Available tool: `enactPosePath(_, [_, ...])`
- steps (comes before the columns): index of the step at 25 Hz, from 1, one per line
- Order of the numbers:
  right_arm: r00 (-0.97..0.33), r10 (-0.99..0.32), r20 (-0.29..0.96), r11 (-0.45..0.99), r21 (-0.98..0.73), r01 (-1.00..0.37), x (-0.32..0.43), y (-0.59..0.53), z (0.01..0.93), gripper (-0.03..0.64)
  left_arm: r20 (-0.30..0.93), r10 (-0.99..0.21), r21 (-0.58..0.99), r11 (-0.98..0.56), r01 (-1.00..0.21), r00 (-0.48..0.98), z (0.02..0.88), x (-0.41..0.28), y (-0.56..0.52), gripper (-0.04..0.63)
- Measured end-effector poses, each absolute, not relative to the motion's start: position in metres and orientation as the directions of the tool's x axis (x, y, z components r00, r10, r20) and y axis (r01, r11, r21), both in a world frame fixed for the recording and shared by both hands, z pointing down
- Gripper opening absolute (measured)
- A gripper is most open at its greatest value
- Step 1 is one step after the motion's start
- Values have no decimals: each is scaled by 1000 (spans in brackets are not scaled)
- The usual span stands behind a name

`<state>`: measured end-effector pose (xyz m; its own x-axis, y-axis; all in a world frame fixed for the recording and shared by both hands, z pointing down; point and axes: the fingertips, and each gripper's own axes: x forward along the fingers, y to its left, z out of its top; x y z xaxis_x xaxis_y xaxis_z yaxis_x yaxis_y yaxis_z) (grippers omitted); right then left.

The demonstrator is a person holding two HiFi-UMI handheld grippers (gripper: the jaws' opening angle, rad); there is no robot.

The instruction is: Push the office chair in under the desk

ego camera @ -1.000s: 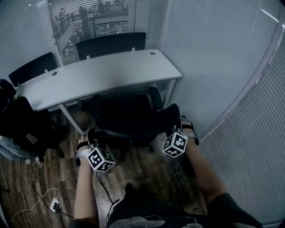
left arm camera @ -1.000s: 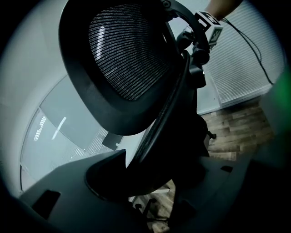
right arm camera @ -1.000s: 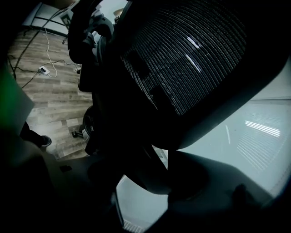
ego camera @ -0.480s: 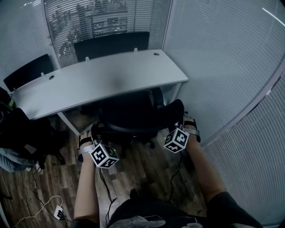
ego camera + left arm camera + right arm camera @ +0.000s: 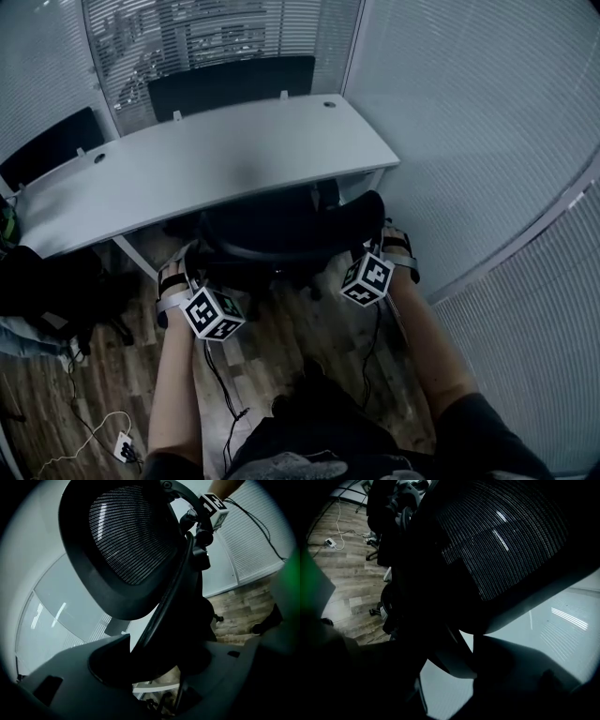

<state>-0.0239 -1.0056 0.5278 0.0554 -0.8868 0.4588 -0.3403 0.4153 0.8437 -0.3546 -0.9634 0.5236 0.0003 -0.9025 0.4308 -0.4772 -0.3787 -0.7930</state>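
Observation:
A black office chair [image 5: 281,230] with a mesh backrest [image 5: 131,541] stands with its seat partly under the grey desk [image 5: 206,159]. My left gripper [image 5: 190,269] is at the backrest's left edge. In the left gripper view its jaws [image 5: 168,653] stand wide, closed around the black frame. My right gripper [image 5: 376,242] is at the backrest's right edge. The right gripper view is dark; the backrest rim [image 5: 506,531] fills the gap between the jaws [image 5: 450,663]. The right gripper's marker cube [image 5: 214,509] shows beyond the backrest.
Two more black chairs [image 5: 230,84] [image 5: 47,150] stand behind the desk. Dark bags [image 5: 47,291] lie at the left. Cables and a power strip [image 5: 122,445] trail over the wooden floor. Glass walls with blinds [image 5: 487,141] close in the right and back.
The chair has rolled forward, further under the desk. Both grippers went forward with it and kept their places on the backrest's edges.

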Motion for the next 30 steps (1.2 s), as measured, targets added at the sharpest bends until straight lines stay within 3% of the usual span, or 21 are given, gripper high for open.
enactPosePath(30, [-76, -916, 393, 396, 865, -309, -36, -1182, 522, 296, 442, -886, -810, -326, -487, -141, 523, -363, -1105, 268])
